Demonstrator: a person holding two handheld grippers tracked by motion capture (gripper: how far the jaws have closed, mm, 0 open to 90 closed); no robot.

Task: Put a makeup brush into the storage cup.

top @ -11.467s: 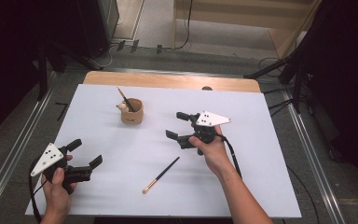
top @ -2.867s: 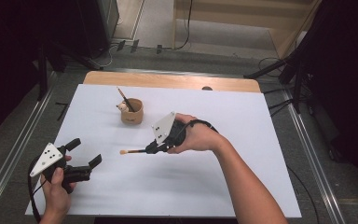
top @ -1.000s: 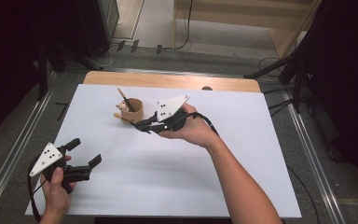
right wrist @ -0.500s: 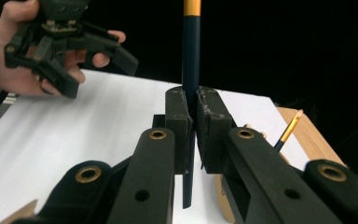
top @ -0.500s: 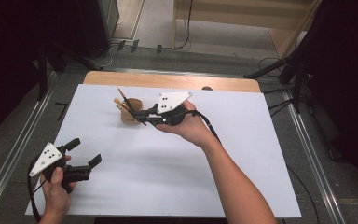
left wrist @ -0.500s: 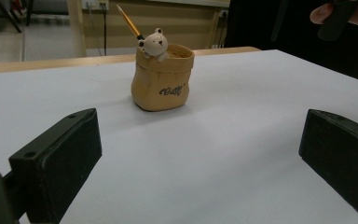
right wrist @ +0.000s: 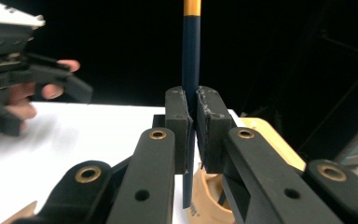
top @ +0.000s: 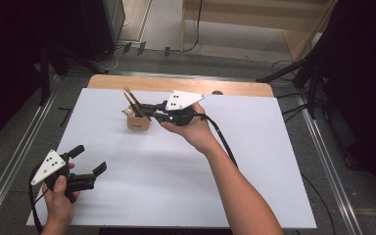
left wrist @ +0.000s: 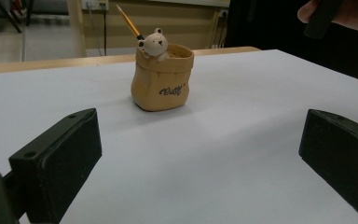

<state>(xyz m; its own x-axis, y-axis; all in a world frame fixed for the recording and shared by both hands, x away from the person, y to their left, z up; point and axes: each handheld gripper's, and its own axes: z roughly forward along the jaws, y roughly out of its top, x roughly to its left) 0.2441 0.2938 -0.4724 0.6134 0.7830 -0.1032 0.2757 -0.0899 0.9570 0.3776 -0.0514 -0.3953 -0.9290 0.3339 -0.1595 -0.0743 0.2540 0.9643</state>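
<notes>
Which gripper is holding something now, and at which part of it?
The right gripper holds the paintbrush by its dark handle, over the bear cup. The left gripper holds nothing.

The small tan bear-topped holder (top: 138, 120) stood far back on the white-covered table (top: 254, 161), ahead of my left gripper (top: 85, 166), my right gripper (top: 147, 108) beside it.

a white sheet (top: 176, 186) covers the table, whose bare wooden edge (top: 127, 81) shows along the far side. grey floor (top: 225, 56) lies beyond it, with cables (top: 196, 29) trailing toward a pale wooden panel (top: 254, 14). metal rails (top: 330, 176) flank the table; both outer sides are in darkness.
</notes>
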